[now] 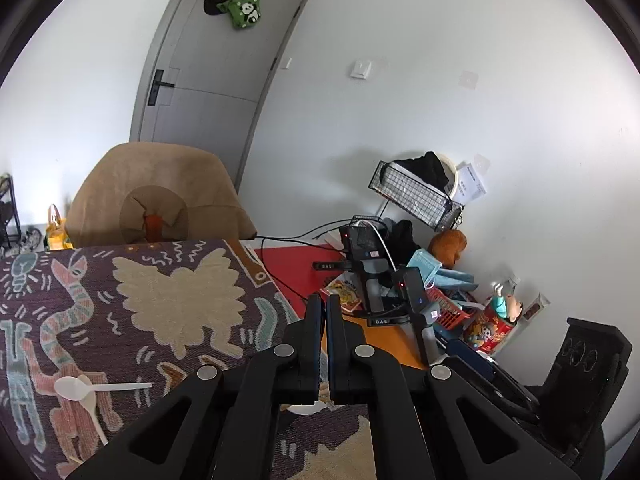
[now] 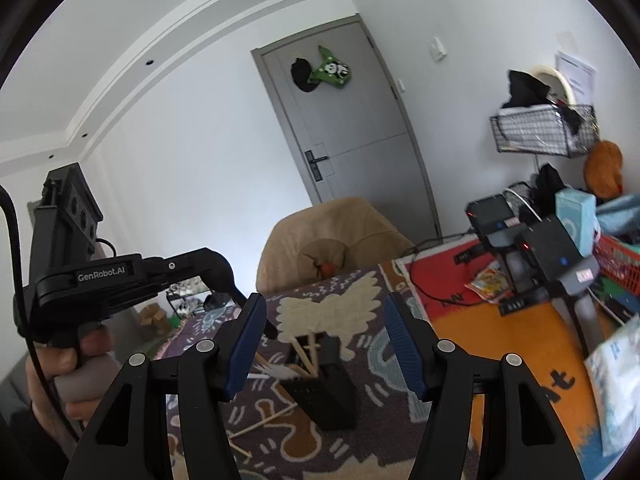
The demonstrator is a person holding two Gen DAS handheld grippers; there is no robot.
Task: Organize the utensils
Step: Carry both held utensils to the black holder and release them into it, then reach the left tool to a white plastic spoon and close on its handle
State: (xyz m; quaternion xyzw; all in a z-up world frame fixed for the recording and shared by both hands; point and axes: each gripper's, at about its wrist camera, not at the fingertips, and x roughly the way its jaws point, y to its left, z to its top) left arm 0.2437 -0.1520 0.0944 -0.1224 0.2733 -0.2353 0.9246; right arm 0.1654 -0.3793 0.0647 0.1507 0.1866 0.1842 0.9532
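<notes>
Right gripper (image 2: 324, 340) hangs above the black utensil holder (image 2: 328, 388), fingers spread wide and empty. The holder already carries wooden chopsticks (image 2: 306, 354) and white plastic pieces, so sorting looks partly done. Loose chopsticks (image 2: 262, 424) lie on the patterned mat (image 2: 360, 396) just left of the holder. Left gripper (image 1: 324, 308) has its fingers pressed together; something white peeks out below them, but whether it is gripped I cannot tell. Two white plastic spoons (image 1: 86, 390) lie crossed on the mat, well left of that gripper. Next move, I'd judge: fetch a loose piece, which calls for a low, flat pinch. The holder's compartments are blurred, their contents hard to separate.
</notes>
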